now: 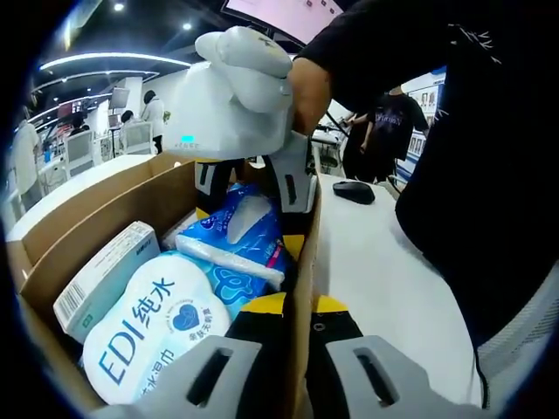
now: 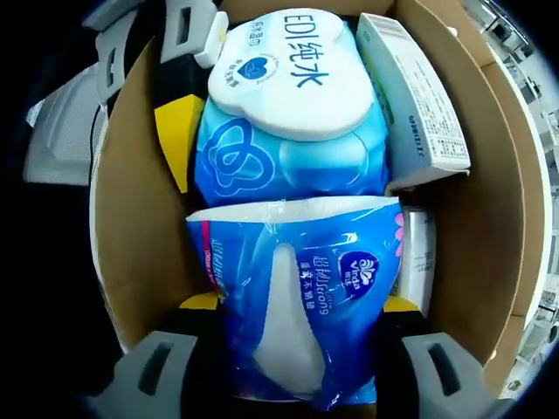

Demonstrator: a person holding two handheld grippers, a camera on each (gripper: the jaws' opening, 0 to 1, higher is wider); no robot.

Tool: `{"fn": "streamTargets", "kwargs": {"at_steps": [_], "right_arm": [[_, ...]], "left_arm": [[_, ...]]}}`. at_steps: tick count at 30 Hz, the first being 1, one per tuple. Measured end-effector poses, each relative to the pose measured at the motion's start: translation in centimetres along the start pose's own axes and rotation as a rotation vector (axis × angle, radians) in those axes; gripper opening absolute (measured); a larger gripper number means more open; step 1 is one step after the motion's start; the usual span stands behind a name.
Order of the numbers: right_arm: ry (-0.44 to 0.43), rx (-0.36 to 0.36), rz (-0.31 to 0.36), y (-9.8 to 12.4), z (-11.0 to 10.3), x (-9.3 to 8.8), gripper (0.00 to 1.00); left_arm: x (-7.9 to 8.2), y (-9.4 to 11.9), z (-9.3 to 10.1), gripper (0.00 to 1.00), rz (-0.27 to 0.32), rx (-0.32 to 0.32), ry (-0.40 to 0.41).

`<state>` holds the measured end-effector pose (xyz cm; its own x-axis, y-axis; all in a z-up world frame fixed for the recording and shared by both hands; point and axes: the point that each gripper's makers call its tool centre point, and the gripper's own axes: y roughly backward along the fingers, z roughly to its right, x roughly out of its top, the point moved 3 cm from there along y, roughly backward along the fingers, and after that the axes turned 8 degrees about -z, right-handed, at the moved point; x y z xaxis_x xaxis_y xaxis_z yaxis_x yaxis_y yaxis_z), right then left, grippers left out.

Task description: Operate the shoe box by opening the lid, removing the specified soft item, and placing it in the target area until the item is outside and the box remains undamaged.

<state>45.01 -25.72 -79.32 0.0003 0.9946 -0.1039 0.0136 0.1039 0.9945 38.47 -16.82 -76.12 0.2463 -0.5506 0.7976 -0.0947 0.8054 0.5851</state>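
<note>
White bench [image 1: 376, 279] carries our open box [image 1: 96, 227], holding two soft packs: one tissue pack [image 2: 301, 305], one wipes pack [image 2: 288, 113], plus one carton [image 2: 410, 96]. Our right gripper [image 2: 293, 371] fingers pinch the tissue pack inside the box; our left gripper [image 1: 293, 362] fingers straddle the box's right wall.

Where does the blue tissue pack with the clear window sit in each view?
Left gripper view: blue tissue pack at centre, deep in the box, below the right gripper.
Right gripper view: at bottom centre, between that gripper's jaws.
Shared landmark: the EDI wipes pack beside it.
</note>
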Motion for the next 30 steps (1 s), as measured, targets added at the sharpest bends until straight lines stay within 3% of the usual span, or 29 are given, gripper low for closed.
{"fn": "streamTargets", "kwargs": {"at_steps": [17, 30], "right_arm": [[0.014, -0.002, 0.03, 2.1, 0.1, -0.4, 0.52], [0.016, -0.001, 0.024, 3.8, 0.4, -0.3, 0.5]], "left_arm": [[0.0, 0.0, 0.0, 0.03, -0.002, 0.011, 0.0], [-0.1, 0.0, 0.0, 0.03, -0.004, 0.011, 0.003]]}}
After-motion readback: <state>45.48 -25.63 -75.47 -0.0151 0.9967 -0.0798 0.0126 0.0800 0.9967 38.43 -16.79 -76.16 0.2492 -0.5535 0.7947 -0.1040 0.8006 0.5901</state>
